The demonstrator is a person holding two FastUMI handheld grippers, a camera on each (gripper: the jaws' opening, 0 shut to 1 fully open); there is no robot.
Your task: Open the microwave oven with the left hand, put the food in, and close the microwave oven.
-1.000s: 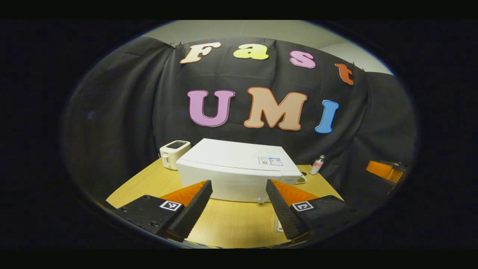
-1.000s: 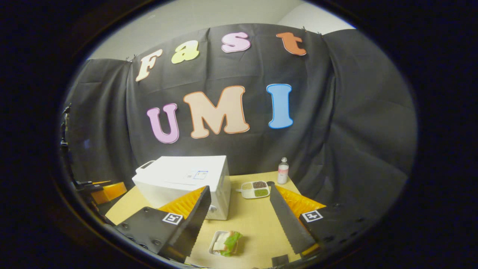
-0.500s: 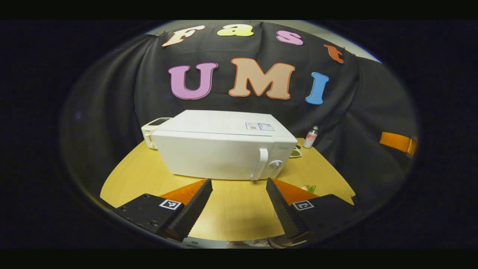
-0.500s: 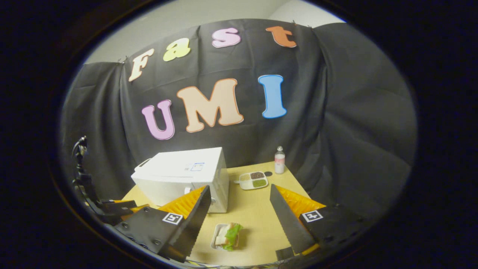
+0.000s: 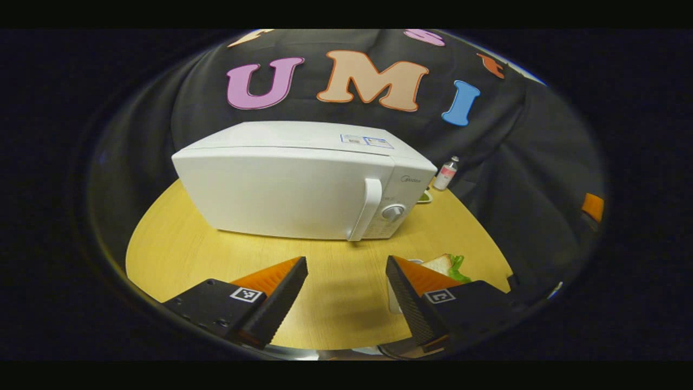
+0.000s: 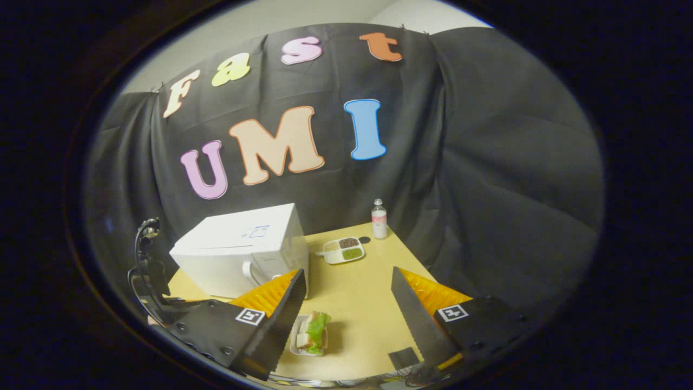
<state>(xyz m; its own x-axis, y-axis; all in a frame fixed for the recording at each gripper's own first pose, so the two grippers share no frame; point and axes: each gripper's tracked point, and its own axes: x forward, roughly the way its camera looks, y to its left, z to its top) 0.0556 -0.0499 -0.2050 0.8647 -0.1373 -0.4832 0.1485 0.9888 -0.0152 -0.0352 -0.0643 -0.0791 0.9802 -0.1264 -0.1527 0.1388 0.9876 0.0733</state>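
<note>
A: The left hand-held gripper (image 5: 346, 295) has its two fingers spread wide, with nothing between them, above the bare front part of the light wooden bench (image 5: 178, 244).

B: And beyond it?

A: At about twelve o'clock from those fingers stands the white box-shaped microwave oven (image 5: 292, 189), door closed. Its upright white door handle (image 5: 367, 208) sits near the right end of the front, with a round white dial (image 5: 393, 212) just beside it at three o'clock.

B: Where is the food?

A: In the left gripper view the sandwich with green lettuce (image 5: 448, 265) peeks out past the right finger, at about two o'clock. In the right gripper view it lies in a small white tray (image 6: 296, 343) on the bench.

B: What of the right hand-held gripper (image 6: 349, 319)?

A: Its fingers are also spread apart and hold nothing. The sandwich lies low between them, just beside the left finger, apart from both.

B: Farther out?

A: In the right gripper view, at twelve o'clock lies a white divided dish with dark and green fillings (image 6: 341, 249), and near it at one o'clock a small clear bottle with a white cap (image 6: 379, 219) stands upright at the bench's far edge.
</note>
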